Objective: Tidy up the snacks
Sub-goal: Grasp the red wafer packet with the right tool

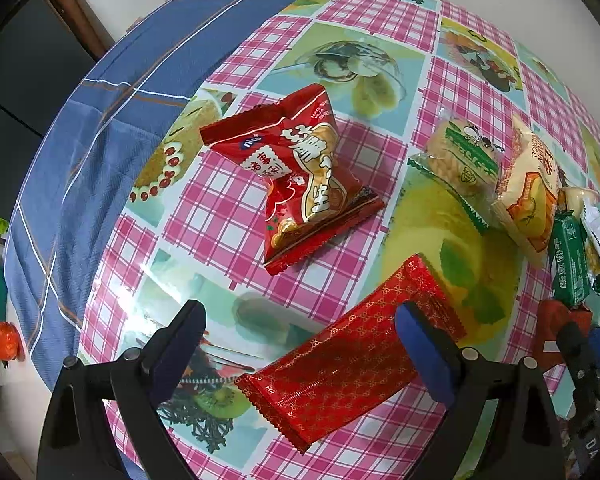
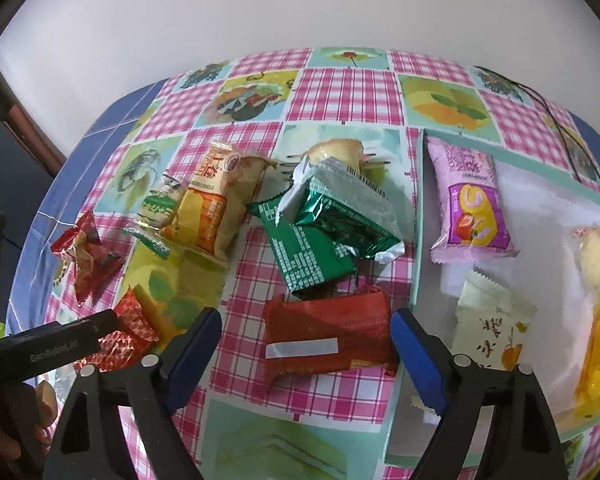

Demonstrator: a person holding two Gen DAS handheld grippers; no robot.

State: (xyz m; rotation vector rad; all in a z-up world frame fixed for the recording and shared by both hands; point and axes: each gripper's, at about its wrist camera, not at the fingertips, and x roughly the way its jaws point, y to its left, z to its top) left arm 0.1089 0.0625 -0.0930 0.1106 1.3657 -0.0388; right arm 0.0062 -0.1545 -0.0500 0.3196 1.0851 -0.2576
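Two open grippers hover low over the worktop (image 1: 380, 12). The left gripper (image 1: 300, 344) straddles a flat red patterned packet (image 1: 348, 360), with neither pad seeming to press it. The right gripper (image 2: 306, 344), jaws spread, frames a red foil packet (image 2: 328, 334) lying just beside the tray (image 2: 418, 220), which already holds several snacks. Both packets look light, crinkly and slippery, their contents probably crushable; a gentle pinch across the padded middle, not the thin crimped ends, seems safest. More wrapped snacks (image 2: 324, 232) lie heaped beyond.
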